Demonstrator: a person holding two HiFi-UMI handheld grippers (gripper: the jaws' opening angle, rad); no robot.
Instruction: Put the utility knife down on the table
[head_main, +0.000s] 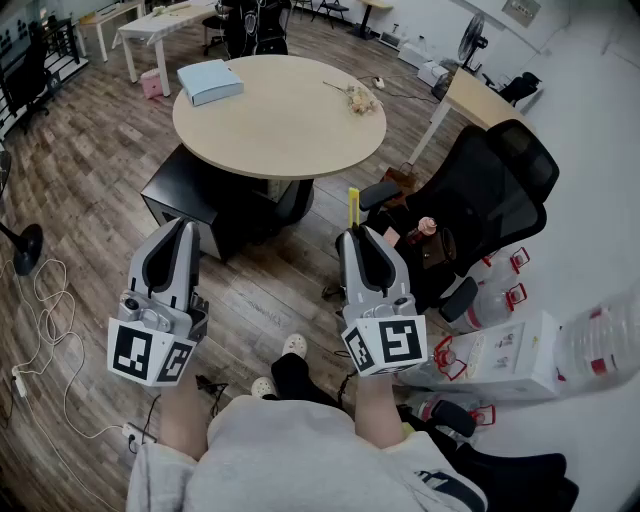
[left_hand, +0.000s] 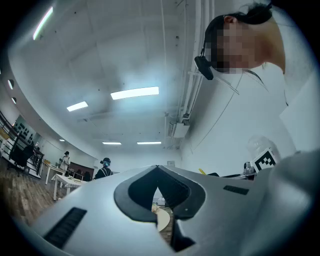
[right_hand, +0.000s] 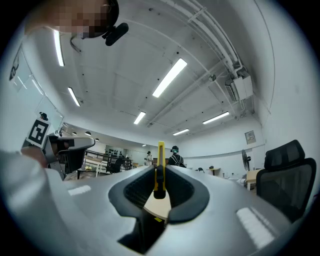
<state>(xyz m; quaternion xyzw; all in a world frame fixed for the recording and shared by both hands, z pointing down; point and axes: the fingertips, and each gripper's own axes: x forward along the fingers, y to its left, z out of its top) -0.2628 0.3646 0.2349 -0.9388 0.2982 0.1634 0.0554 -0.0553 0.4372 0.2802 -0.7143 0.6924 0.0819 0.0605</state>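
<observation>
Holding the yellow utility knife (right_hand: 160, 167) is the right gripper (head_main: 358, 232), and its fingers (head_main: 390, 270) squeeze the knife from both sides. The knife stands up straight, with its thin top end poking out above the tips. It is up in the air, over the wooden floor (head_main: 90, 190), and it is not touching the table (head_main: 290, 130). The left gripper (head_main: 186, 224) has its fingers pressed together at the tips, and nothing is between them. Both grippers are close to the person's body and point toward the round table. The table is in front of them, a good way off. A blue box (head_main: 209, 81) lies on the far left part of the table, and a small pale thing (head_main: 360, 100) lies on the far right part; I cannot tell what it is. The middle and the near side of the table look bare. A black chair (head_main: 490, 190) stands off to the right. So I think the job has hardly begun. The knife is picked up, but it is not put down yet. What is left is to bring the right gripper over the bare part of the table, lower the knife until it rests there, and then open the fingers.
</observation>
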